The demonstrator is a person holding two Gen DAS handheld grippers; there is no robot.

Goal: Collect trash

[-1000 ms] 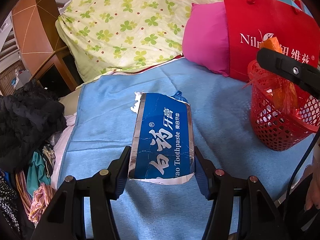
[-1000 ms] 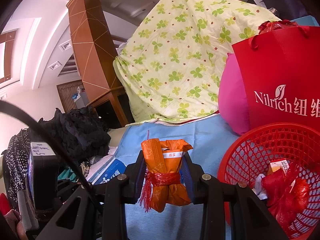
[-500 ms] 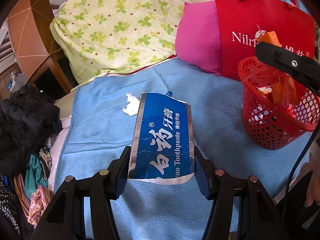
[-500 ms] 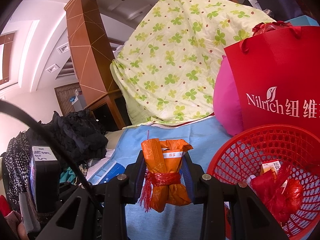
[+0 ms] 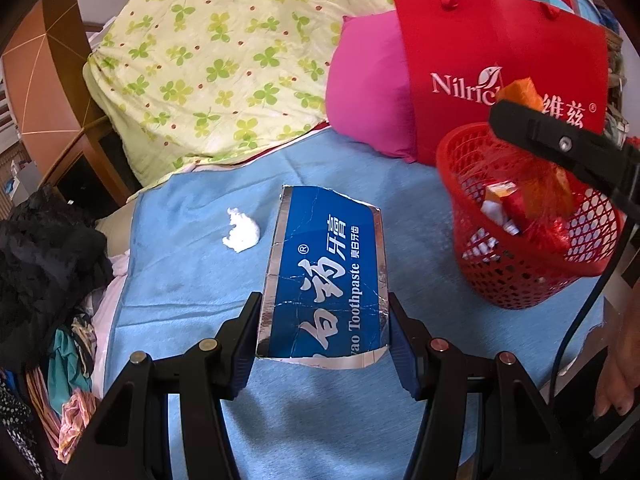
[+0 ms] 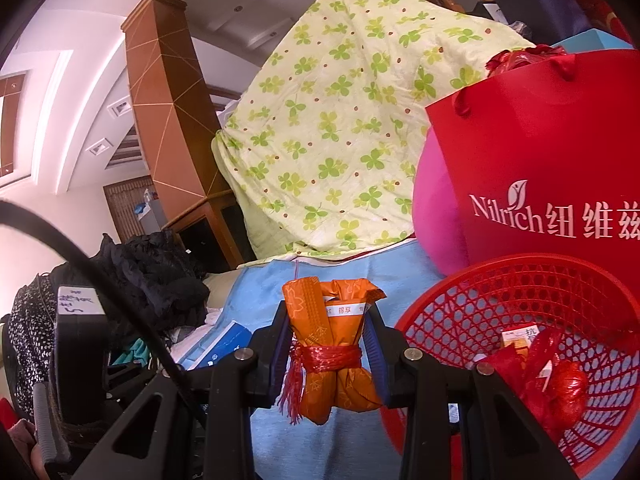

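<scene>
My left gripper (image 5: 325, 338) is shut on a flattened blue toothpaste box (image 5: 326, 276), held above the blue bedspread (image 5: 192, 280). A crumpled white tissue (image 5: 241, 234) lies on the spread to the left of the box. My right gripper (image 6: 326, 354) is shut on an orange wrapper bundle (image 6: 332, 344) tied with a red strip, just left of the red mesh basket (image 6: 460, 320). In the left wrist view the right gripper's arm and the orange bundle (image 5: 524, 94) hang above the basket (image 5: 520, 280), which holds red plastic and small cartons.
A red paper bag (image 5: 500, 48) and pink pillow (image 5: 368, 88) stand behind the basket. A clover-print quilt (image 5: 224, 48) is heaped at the back. Dark clothes (image 5: 44, 264) pile up on the left. A person's hand (image 5: 616, 368) shows at the right edge.
The left gripper has moved toward the basket with the box, uncovering the white tissue. In the right wrist view the basket has slid slightly left, nearer the bundle.
</scene>
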